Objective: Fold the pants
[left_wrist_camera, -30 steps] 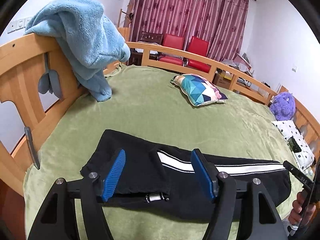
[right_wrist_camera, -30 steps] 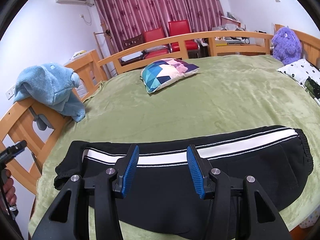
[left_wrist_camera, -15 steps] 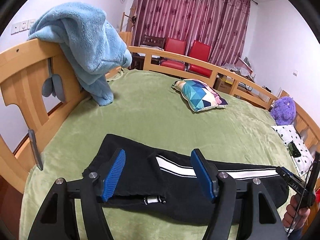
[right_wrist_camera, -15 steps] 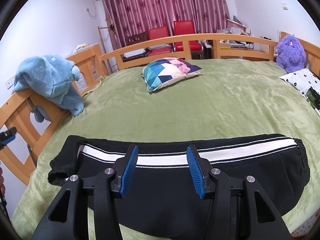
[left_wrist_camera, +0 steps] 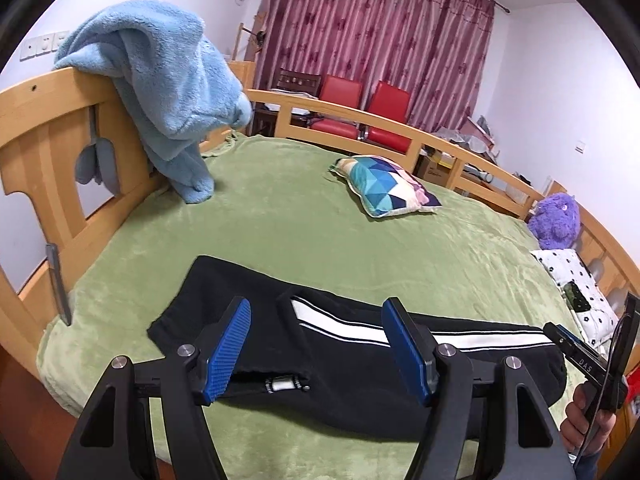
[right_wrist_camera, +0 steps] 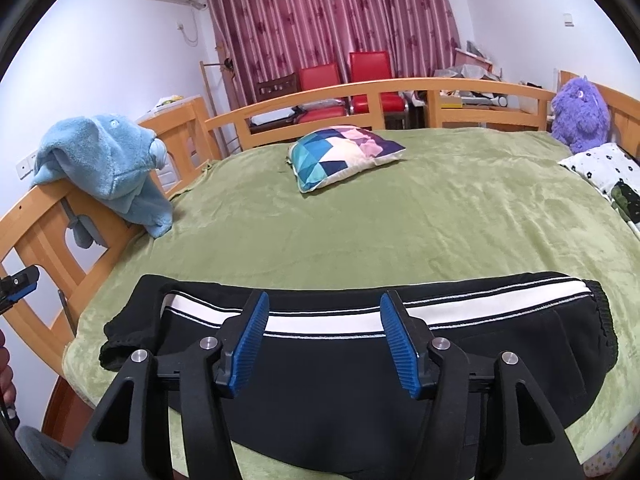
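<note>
Black pants (left_wrist_camera: 352,364) with a white side stripe lie folded lengthwise along the near edge of the green bed. They also show in the right wrist view (right_wrist_camera: 360,372). My left gripper (left_wrist_camera: 316,344) is open and empty, held above the pants near their left end. My right gripper (right_wrist_camera: 322,340) is open and empty above the middle of the pants. The right gripper's body shows at the far right of the left wrist view (left_wrist_camera: 592,364).
A green blanket (left_wrist_camera: 320,232) covers the bed. A patterned pillow (left_wrist_camera: 384,186) lies further back. A blue fleece (left_wrist_camera: 160,80) hangs over the wooden rail (left_wrist_camera: 40,128) at left. A purple plush toy (right_wrist_camera: 580,108) and a spotted cloth (right_wrist_camera: 600,168) are at right.
Both grippers have drawn back and up from the pants, so the pants look smaller and further off. The pants have not moved. Both jaws stay open.
</note>
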Available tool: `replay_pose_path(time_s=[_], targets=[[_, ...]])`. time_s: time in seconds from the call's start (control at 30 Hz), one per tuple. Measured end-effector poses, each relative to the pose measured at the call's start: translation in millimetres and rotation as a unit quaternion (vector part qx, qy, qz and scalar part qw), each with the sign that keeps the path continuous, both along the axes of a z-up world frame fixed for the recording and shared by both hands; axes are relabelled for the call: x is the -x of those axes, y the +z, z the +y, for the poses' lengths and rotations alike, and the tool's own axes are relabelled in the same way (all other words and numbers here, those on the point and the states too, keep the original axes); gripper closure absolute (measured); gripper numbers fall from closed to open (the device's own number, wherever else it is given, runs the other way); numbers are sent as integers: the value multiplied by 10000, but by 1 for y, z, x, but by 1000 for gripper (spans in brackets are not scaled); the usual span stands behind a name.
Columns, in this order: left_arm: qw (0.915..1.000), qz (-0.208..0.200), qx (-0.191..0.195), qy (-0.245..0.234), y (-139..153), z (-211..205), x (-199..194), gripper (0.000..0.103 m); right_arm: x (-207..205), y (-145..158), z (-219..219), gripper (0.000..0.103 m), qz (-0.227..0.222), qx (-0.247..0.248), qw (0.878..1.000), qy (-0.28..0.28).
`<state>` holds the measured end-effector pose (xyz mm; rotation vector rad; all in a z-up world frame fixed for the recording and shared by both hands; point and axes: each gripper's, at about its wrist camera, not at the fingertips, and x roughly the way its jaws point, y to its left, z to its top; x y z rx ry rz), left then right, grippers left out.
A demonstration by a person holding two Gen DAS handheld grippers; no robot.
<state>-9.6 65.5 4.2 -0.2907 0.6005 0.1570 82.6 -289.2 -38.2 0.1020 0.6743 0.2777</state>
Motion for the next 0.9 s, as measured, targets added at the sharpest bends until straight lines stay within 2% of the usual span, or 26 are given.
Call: replay_pose_path(time_s=[0.13, 0.27, 0.47, 0.6, 0.7, 0.9], targets=[[9999, -23, -70, -128, -7, -8, -14, 37, 2, 1, -6, 45, 38, 94, 9998, -170], [9995, 27, 73, -306, -20, -9, -36, 37, 2, 6, -10, 45, -9, 189, 9993, -324], [9985, 167, 75, -512, -46, -10, -74, 37, -15, 5, -3, 45, -2, 498, 9980, -379], [9974, 260, 288, -615, -70, -1, -93, 37, -32, -13, 3, 45, 129, 544, 9979, -330], [9972, 378, 251, -596, -92, 6, -99, 37, -43, -34, 3, 45, 254, 589, 9975, -306], [9924, 886, 313, -792, -129, 8, -98, 36, -54, -63, -1, 45, 564, 596, 9957, -436]])
